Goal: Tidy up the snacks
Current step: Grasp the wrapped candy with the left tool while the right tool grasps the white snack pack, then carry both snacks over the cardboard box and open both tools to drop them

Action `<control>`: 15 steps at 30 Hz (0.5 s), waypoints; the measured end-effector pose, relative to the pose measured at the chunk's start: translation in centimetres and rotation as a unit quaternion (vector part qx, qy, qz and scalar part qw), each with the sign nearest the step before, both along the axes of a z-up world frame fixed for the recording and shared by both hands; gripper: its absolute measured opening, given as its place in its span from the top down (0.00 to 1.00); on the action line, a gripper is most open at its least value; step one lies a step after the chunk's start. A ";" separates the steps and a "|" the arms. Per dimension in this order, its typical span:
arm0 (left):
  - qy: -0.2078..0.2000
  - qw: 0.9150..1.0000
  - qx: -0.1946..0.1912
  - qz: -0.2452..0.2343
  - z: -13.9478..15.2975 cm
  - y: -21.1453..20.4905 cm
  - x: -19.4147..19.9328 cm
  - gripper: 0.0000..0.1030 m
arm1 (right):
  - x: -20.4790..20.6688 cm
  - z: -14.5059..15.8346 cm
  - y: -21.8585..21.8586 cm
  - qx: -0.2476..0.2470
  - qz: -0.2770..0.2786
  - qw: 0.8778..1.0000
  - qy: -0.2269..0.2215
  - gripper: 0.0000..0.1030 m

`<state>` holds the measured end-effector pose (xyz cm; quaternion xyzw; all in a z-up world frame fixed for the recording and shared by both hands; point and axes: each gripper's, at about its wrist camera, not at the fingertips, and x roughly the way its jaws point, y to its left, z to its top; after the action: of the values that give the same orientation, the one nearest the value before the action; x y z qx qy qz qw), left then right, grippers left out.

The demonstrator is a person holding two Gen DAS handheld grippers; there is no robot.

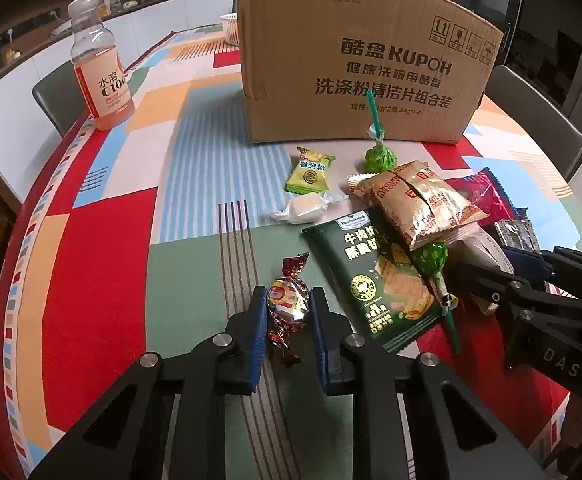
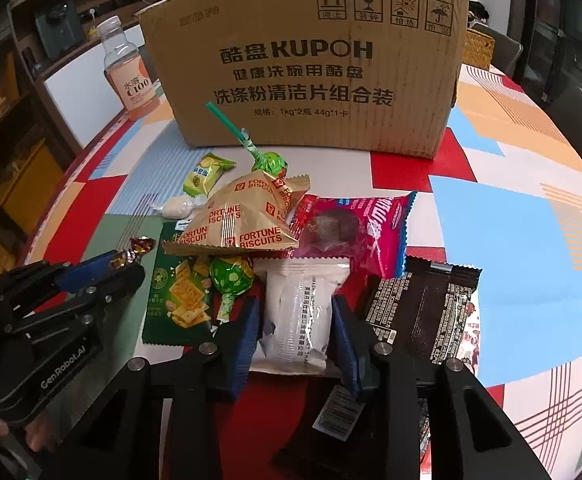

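Left gripper was clamped on the foil candy, long axis running along its fingers. Right gripper pinched the white packet across its width. Cardboard box stood straight ahead of both, nearer neither.

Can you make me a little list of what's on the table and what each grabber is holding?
left gripper: shut on the foil candy
right gripper: shut on the white packet
box: cardboard box standing upright behind the snacks
bottle: drink bottle upright, left of the box
pile: Fortune Biscuits bag on top, green cracker pack beneath it
lollipops: two green ones, one lollipop near the box
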<state>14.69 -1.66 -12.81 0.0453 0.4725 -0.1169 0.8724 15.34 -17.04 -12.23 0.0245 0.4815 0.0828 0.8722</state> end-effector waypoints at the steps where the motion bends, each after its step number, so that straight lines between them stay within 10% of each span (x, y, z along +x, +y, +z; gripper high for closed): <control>1: -0.001 1.000 0.000 0.000 0.1 0.0 -0.1 0.79 | -0.1 0.0 0.0 0.001 0.000 1.000 0.000 0.66; 15: -0.073 0.997 -0.007 0.003 5.7 -0.7 -3.8 0.79 | -3.1 3.9 -1.5 0.011 -0.012 0.999 -0.047 0.68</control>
<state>10.93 -2.39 -7.11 0.0462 0.4067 -0.1136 0.9053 12.26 -18.59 -8.29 0.0364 0.4383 0.0788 0.8946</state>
